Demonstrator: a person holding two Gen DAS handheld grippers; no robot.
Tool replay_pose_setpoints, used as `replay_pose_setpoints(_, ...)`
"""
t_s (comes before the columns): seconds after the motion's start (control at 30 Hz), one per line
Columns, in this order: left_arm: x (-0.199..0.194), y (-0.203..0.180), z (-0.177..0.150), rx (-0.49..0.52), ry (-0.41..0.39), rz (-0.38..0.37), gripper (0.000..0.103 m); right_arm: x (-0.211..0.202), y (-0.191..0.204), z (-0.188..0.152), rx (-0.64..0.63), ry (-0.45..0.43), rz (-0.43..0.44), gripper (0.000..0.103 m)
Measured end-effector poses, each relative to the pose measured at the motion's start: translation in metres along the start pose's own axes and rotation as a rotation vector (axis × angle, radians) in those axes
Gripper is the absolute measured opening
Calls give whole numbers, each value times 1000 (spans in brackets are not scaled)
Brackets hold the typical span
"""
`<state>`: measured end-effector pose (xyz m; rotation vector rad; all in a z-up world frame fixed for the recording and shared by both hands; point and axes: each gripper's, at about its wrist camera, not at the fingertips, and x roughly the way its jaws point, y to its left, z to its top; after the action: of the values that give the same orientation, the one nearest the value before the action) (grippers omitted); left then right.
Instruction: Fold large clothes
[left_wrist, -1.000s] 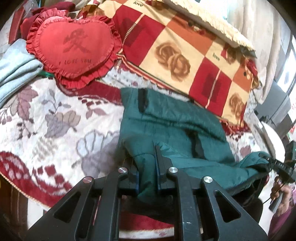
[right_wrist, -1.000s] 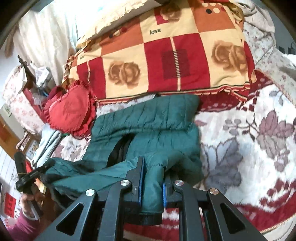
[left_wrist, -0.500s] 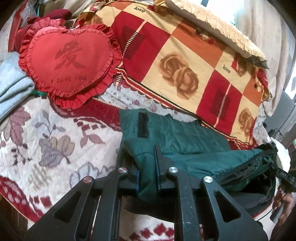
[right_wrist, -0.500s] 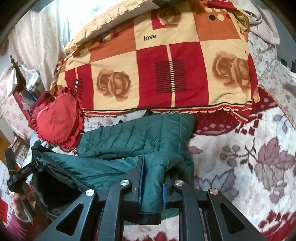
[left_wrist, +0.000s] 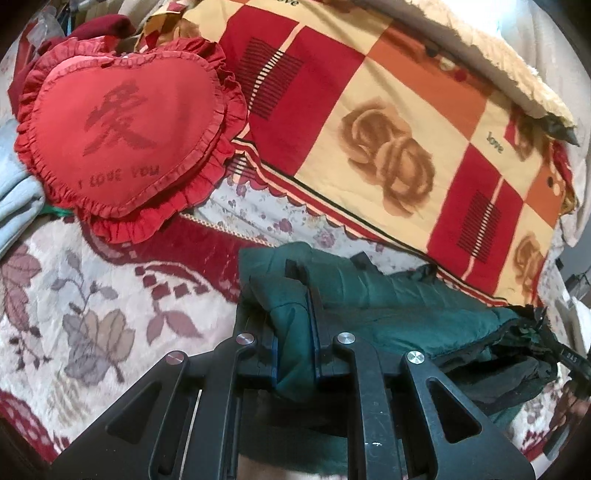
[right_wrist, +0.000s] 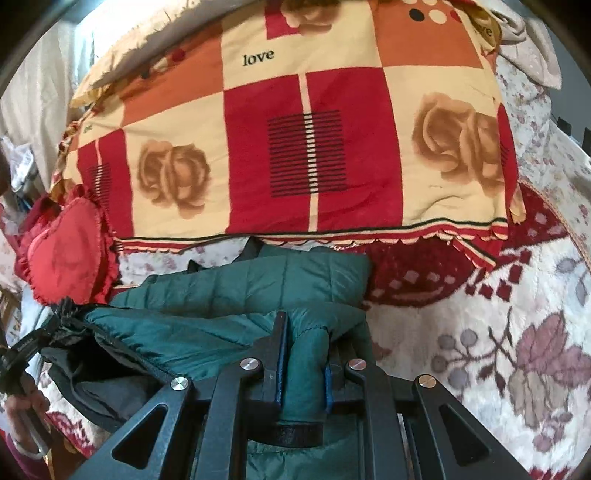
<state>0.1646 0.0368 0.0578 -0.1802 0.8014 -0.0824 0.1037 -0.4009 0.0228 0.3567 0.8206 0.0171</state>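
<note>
A dark green quilted jacket (left_wrist: 388, 299) lies on a floral bedspread (left_wrist: 92, 295). My left gripper (left_wrist: 293, 295) is shut on one edge of the jacket and holds it raised over the rest. My right gripper (right_wrist: 306, 332) is shut on the opposite edge of the same jacket (right_wrist: 258, 280). The held edge stretches between the two grippers. The dark lining shows under the lifted layer in the right wrist view (right_wrist: 96, 376). The other gripper shows small at the edge of each view.
A red heart-shaped cushion (left_wrist: 118, 122) lies at the far left. A big red, orange and cream checked pillow (left_wrist: 388, 122) lies just behind the jacket. Light blue cloth (left_wrist: 14, 199) sits at the left edge. The bedspread (right_wrist: 498, 332) extends to the right.
Both grippers have carried the held jacket edge away from me, toward the checked pillow, over the lower part of the jacket. Both stay shut on the cloth.
</note>
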Motion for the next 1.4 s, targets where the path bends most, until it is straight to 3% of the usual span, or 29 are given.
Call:
replay_pose_setpoints(0.3, 76, 9, 18, -54, 90, 71, 12, 61, 4, 36, 15, 35, -39, 14)
replay_pose_setpoints(0.5, 105, 12, 19, -75, 104, 89, 12, 111, -8, 41, 104, 57, -45, 14)
replay_pose_setpoints(0.6, 115, 11, 21, -71, 107, 84, 16, 132, -14, 35, 145, 60, -39, 17)
replay_pose_setpoints(0.7, 116, 17, 24, -104, 109, 31, 17, 136, -21, 34, 189, 48, -2, 21)
replay_pose_setpoints(0.8, 107, 24, 33, -131, 116, -36, 22, 119, -27, 40, 222, 19, 59, 32)
replay_pose_setpoints(0.83, 103, 26, 36, -140, 118, -67, 25, 111, -28, 43, 223, 4, 74, 40)
replay_pose_setpoints(0.93, 90, 28, 43, -153, 124, -124, 35, 79, -23, 47, 215, -68, 76, 81)
replay_pose_setpoints(1.0, 82, 27, 46, -155, 104, -154, 50, 56, -14, 46, 178, -134, 59, 81)
replay_pose_setpoints(1.1, 65, 30, 50, -176, 33, -138, 72, 35, 1, 43, 140, -154, 120, 81)
replay_pose_setpoints(1.27, 53, 29, 45, -171, 15, -136, 73, 50, 63, 28, -65, -61, 172, 81)
replay_pose_setpoints(1.37, 53, 15, 32, -108, 19, -104, 73, 73, 99, 23, -182, -15, 132, 81)
replay_pose_setpoints(1.4, 56, 11, 27, -89, 22, -88, 73, 91, 112, 23, -204, 43, 99, 81)
